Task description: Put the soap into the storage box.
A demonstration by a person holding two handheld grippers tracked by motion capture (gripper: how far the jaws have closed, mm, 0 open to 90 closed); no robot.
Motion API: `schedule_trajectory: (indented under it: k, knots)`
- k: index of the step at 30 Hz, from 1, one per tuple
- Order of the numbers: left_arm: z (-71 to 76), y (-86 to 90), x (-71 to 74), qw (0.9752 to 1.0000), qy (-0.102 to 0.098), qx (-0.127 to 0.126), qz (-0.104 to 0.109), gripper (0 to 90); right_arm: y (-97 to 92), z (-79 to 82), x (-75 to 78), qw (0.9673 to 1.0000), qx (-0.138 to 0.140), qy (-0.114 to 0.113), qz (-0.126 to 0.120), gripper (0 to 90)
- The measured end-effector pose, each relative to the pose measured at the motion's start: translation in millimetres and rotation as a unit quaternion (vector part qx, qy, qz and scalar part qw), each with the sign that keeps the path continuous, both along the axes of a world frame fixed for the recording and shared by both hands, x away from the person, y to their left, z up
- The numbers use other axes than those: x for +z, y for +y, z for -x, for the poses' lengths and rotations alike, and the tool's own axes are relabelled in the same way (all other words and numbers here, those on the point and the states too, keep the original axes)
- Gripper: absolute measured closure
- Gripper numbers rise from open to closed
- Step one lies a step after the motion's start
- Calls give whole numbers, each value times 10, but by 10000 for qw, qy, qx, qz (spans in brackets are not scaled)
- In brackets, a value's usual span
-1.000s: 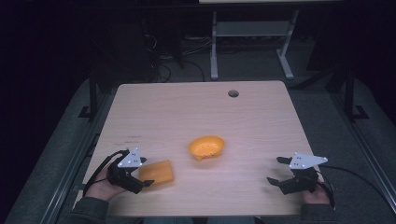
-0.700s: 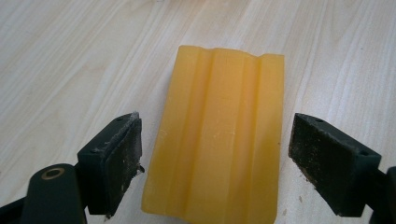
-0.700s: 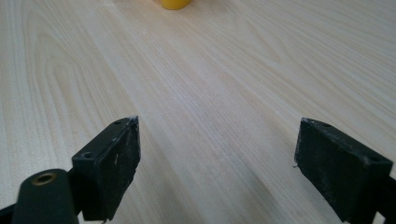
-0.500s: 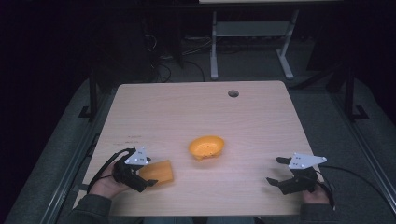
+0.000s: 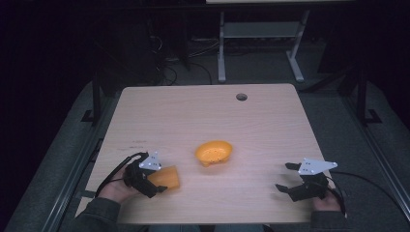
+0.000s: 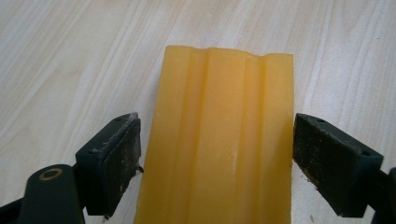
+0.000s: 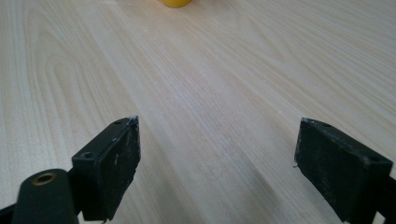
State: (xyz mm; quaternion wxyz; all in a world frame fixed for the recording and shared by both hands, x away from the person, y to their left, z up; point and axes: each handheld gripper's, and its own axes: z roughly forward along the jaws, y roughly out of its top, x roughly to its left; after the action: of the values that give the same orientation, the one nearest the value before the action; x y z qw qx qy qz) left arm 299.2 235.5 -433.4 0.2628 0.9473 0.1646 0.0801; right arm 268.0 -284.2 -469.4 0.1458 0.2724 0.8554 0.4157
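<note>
Straddling an orange block (image 6: pixel 219 140) near the counter's (image 5: pixel 203 116) front left corner, the left gripper (image 5: pixel 157 181) has its fingers (image 6: pixel 112 161) apart, a narrow gap showing on the left side while the right pad sits at the block's edge. An orange bowl (image 5: pixel 213 152) rests mid-counter, apart from the block. The right gripper (image 5: pixel 290 178) sits at the front right over bare wood, fingers (image 7: pixel 112 163) wide apart, holding nothing.

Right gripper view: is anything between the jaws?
No, the right gripper has its jaws spread wide over bare wooden table, nothing between them.
</note>
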Motion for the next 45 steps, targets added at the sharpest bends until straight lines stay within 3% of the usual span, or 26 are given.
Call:
schedule_trajectory:
  k: [19, 24, 45]
  knots:
    - [-28, -72, -107, 9997, 72, -17, -219, 159, 7, -7, -8, 10000, 21, 23, 20, 137]
    - [-53, -84, -143, 9995, 175, -33, -266, 164, 10, -9, -12, 10000, 33, 19, 32, 137]
    - [-72, -102, -155, 9990, 311, -77, -299, 185, 10, -8, -11, 10000, 48, 22, 39, 137]
